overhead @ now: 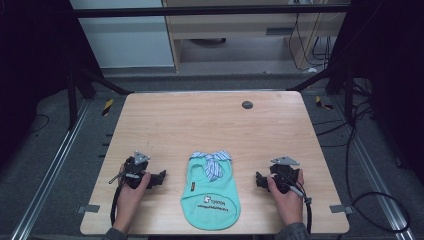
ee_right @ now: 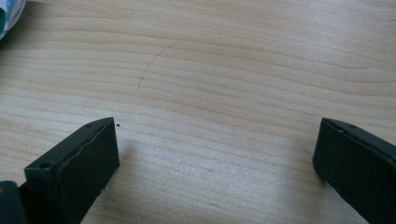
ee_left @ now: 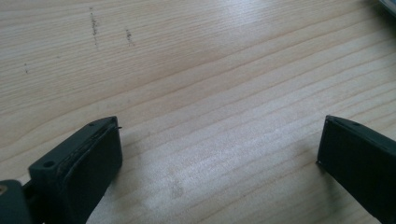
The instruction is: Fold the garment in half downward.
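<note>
A small mint-green pet shirt (overhead: 211, 192) with a blue-and-white striped collar bow lies flat near the front edge of the wooden table (overhead: 200, 125), between my two hands. My left gripper (overhead: 161, 176) rests on the table to the shirt's left, pointing toward it, jaws wide apart over bare wood (ee_left: 219, 140). To the shirt's right, my right gripper (overhead: 258, 179) lies on the table and points at the garment, open, with bare wood (ee_right: 215, 144) between its jaws. A sliver of the shirt (ee_right: 8, 14) shows at the top left corner of the right gripper view.
A dark round cap (overhead: 247, 104) sits in the table's far right area. Black frame posts and cables stand beyond the table's edges, with a cabinet behind.
</note>
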